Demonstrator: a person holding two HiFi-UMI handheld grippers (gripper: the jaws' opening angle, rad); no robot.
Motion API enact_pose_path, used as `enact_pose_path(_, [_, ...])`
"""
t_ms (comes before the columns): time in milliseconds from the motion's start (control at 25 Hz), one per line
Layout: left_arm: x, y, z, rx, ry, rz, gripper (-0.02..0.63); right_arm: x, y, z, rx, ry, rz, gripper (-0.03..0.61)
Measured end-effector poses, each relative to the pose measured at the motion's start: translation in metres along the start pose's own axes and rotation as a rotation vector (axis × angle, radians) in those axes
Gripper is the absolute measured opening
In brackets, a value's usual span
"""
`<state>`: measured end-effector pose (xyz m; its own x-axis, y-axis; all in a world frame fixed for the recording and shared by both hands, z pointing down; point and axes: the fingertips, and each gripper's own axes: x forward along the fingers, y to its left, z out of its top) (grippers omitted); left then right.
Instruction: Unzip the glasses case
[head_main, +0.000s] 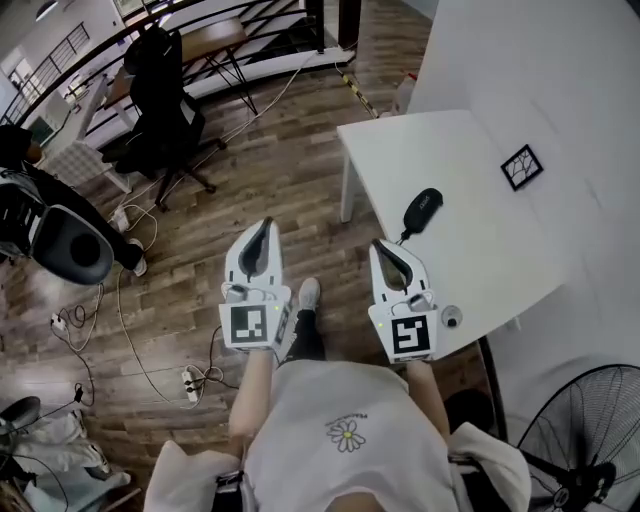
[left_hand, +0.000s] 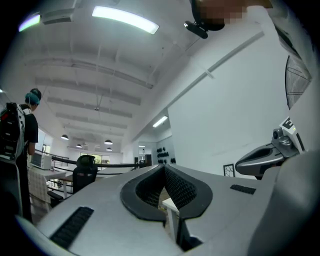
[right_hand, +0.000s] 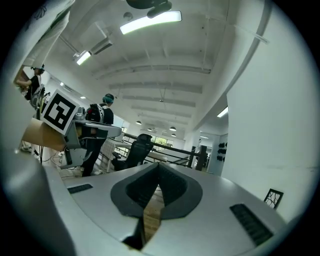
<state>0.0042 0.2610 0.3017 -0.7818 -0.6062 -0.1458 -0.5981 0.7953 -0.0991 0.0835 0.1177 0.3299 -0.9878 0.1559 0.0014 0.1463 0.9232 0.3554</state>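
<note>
Beside the tabletop's near left corner: closing in on the case

On the right of the scene stands the white tabletop (head_main: 480, 240). Both tools hang short of its near left corner, over the wooden floor (head_main: 300, 170). The left gripper (head_main: 263, 224) has its fingers (left_hand: 145, 190) pressed together with nothing between them. The right gripper (head_main: 379, 244) is likewise closed, fingers (right_hand: 175, 187) tip to tip and empty. The glasses case (head_main: 424, 207), dark and oval, lies flat near the tabletop's left edge, just beyond the right gripper's tips and well right of the left gripper. Its zip pull is too small to make out.

The step in hand, as I judge it, is the approach. To do it well, both pairs of fingers must part before they reach the case. One gripper should pin the body by its sides so that it cannot slide on the smooth surface. The other should take the pull alone, not the shell, and draw along the curve of the seam. The left gripper has further to go, so it should cross first. Both should keep clear of the small round object (head_main: 452, 317) at the near edge.
</note>
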Motion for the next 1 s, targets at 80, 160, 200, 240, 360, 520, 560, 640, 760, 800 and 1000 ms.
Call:
enact_pose_path(80, [0.031, 0.01, -0.004, -0.008, -0.005, -0.029, 0.012, 0.03, -0.016, 0.0, 0.015, -0.001, -0.029, 0.008])
enact_pose_path(160, [0.068, 0.021, -0.004, -0.016, -0.027, -0.061, 0.012, 0.065, -0.034, -0.001, 0.028, 0.002, -0.057, 0.008])
enact_pose_path(200, [0.087, 0.028, -0.003, -0.019, -0.041, -0.077, 0.012, 0.084, -0.043, -0.002, 0.035, 0.006, -0.072, 0.008])
enact_pose_path(240, [0.106, 0.034, -0.003, -0.021, -0.052, -0.091, 0.012, 0.103, -0.052, -0.003, 0.04, 0.012, -0.086, 0.008])
enact_pose_path(360, [0.165, 0.055, -0.007, -0.015, -0.083, -0.124, 0.012, 0.159, -0.081, -0.011, 0.025, 0.026, -0.128, 0.008])
enact_pose_path(520, [0.233, 0.079, -0.016, 0.001, -0.109, -0.178, 0.012, 0.214, -0.113, -0.013, 0.023, 0.016, -0.197, 0.008])
enact_pose_path(560, [0.248, 0.083, -0.018, 0.004, -0.114, -0.188, 0.012, 0.224, -0.12, -0.015, 0.014, 0.023, -0.209, 0.008])
enact_pose_path(640, [0.275, 0.091, -0.025, -0.002, -0.113, -0.194, 0.012, 0.24, -0.133, -0.021, -0.014, 0.052, -0.226, 0.008])
enact_pose_path(760, [0.302, 0.095, -0.032, 0.009, -0.117, -0.206, 0.012, 0.256, -0.151, -0.024, -0.001, 0.054, -0.257, 0.008])
enact_pose_path(800, [0.307, 0.092, -0.034, 0.012, -0.115, -0.216, 0.012, 0.257, -0.156, -0.026, 0.015, 0.052, -0.267, 0.007])
enact_pose_path(1000, [0.324, 0.081, -0.048, -0.041, -0.08, -0.219, 0.012, 0.266, -0.17, -0.038, 0.043, 0.066, -0.272, 0.008])
